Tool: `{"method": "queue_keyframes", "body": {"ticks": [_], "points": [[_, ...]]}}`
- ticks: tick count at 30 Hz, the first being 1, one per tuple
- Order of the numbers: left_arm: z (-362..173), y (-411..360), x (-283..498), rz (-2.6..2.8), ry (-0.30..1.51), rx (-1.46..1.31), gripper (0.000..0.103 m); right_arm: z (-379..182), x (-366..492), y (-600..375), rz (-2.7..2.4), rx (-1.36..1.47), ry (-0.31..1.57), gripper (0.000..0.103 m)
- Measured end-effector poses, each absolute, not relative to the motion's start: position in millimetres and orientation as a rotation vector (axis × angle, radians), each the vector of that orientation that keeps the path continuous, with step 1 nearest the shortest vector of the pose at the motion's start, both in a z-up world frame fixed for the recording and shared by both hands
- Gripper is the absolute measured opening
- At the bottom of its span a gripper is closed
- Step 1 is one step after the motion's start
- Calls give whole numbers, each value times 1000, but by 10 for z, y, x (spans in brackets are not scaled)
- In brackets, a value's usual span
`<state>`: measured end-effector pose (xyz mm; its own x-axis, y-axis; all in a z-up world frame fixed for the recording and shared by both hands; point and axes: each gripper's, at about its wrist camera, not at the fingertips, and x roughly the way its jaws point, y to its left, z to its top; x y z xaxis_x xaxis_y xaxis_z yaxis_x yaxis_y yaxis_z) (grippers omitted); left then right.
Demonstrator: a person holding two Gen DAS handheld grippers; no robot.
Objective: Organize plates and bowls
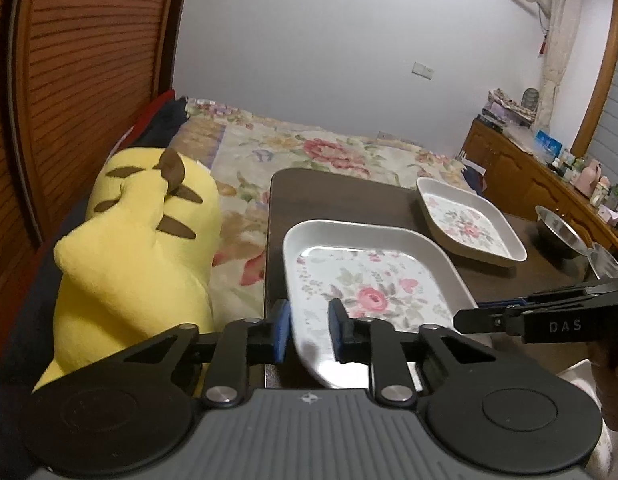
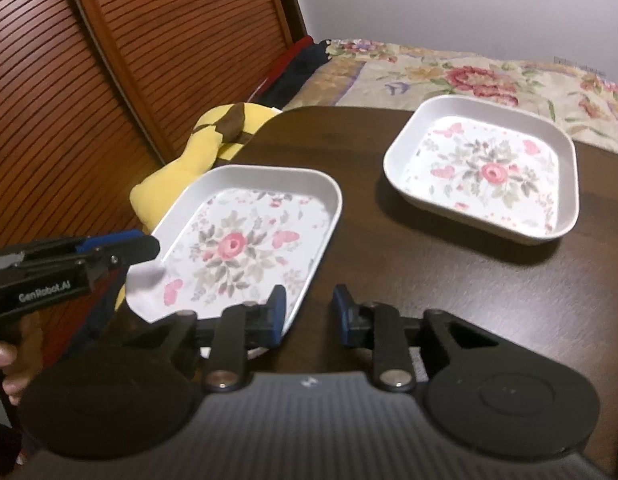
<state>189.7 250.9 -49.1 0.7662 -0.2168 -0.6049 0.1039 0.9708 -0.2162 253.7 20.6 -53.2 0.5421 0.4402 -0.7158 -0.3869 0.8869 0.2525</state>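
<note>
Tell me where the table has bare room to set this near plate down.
Bare wood lies between the near plate and the far plate, and right of the right gripper. It is crowded by the steel bowls beyond the far plate.

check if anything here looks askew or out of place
The near floral dish sits tilted, its left corner past the table edge. Both grippers, left and right, grip its rim. The far dish lies flat.

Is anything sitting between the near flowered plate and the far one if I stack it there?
Nothing visible. Only bare table lies between the near plate and the far plate. The metal bowls stand to the far plate's right. The left gripper and right gripper straddle the near plate's rim.
</note>
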Motion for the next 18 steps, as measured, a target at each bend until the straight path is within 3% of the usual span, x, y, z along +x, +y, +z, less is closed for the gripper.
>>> {"method": "queue_keyframes", "body": {"ticks": [12, 18], "points": [[-604, 2497, 1943, -176, 700, -171, 8, -536, 2523, 208, 495, 65, 853, 19], [-589, 2511, 1890, -190, 693, -174, 8, -543, 2464, 196, 519, 70, 851, 14]]}}
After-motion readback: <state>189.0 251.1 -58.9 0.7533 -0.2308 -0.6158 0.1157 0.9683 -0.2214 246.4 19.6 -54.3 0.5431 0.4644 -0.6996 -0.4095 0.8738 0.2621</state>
